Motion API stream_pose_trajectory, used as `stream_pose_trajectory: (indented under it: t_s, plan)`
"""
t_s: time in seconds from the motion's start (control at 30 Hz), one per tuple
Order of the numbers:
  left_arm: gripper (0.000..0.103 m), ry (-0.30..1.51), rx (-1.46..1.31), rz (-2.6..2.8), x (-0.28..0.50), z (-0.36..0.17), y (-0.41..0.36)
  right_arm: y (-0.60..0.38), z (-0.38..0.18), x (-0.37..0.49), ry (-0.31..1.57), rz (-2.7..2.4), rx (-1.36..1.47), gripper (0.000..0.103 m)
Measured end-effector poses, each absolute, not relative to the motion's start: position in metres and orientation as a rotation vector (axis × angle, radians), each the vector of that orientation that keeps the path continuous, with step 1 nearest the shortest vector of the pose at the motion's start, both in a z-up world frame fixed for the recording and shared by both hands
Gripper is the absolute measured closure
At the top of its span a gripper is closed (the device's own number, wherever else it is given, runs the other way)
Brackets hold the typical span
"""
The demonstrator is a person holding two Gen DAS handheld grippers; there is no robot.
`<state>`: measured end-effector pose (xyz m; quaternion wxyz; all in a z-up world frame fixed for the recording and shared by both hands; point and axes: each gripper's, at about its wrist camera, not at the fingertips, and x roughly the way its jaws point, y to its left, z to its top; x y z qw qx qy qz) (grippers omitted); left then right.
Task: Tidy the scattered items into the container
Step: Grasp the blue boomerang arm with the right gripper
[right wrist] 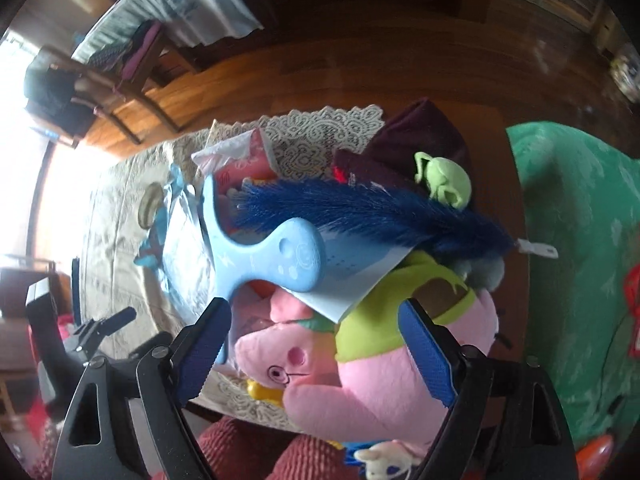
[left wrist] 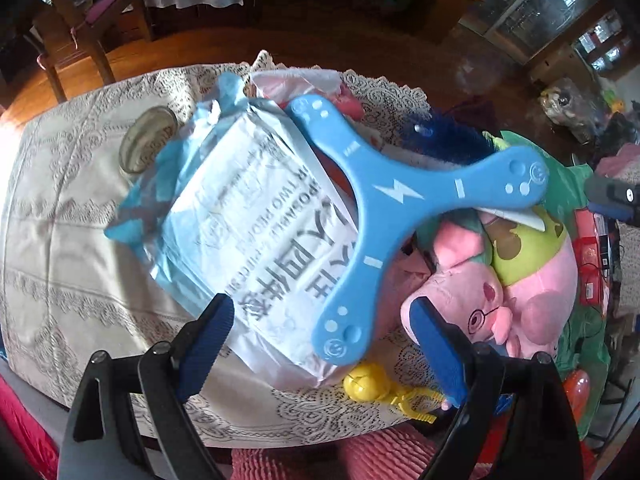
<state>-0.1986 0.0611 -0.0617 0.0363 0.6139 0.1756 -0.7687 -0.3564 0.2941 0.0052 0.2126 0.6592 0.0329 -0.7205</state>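
A light blue three-armed boomerang (left wrist: 384, 196) lies on top of a white and blue plastic package (left wrist: 240, 216) and a pink pig plush (left wrist: 500, 292) on the lace-covered table (left wrist: 80, 240). My left gripper (left wrist: 324, 340) is open above the package and the boomerang's near arm, holding nothing. A yellow toy (left wrist: 372, 386) lies at the table's near edge. In the right wrist view my right gripper (right wrist: 316, 340) is open just over the pig plush (right wrist: 360, 364). The boomerang (right wrist: 276, 256) and a blue furry toy (right wrist: 360, 208) lie beyond it.
A glass jar (left wrist: 146, 144) stands on the table's far left. A green bag (right wrist: 580, 240) sits to the right of the pile, with a dark maroon cloth (right wrist: 420, 140) and a pale green figure (right wrist: 444, 180) behind. Wooden chairs (left wrist: 72, 28) stand on the floor beyond.
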Motion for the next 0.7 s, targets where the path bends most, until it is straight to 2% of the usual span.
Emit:
stream_pose_trajectory:
  t_s: [0.47, 0.53, 0.63, 0.7]
  plan:
    - [0.013, 0.610, 1.865, -2.322, -0.181, -0.118, 0.076, 0.272, -0.022, -0.366, 0.187, -1.932, 1.800, 0.018]
    - [0.013, 0.613, 1.857, -2.334, -0.187, -0.120, 0.076, 0.270, -0.024, -0.366, 0.184, -1.920, 1.798, 0.025]
    - [0.013, 0.625, 1.838, -2.357, -0.196, -0.121, 0.077, 0.269, -0.027, -0.364, 0.177, -1.907, 1.799, 0.044]
    - [0.013, 0.627, 1.836, -2.377, -0.203, -0.121, 0.080, 0.269, -0.028, -0.363, 0.169, -1.905, 1.799, 0.047]
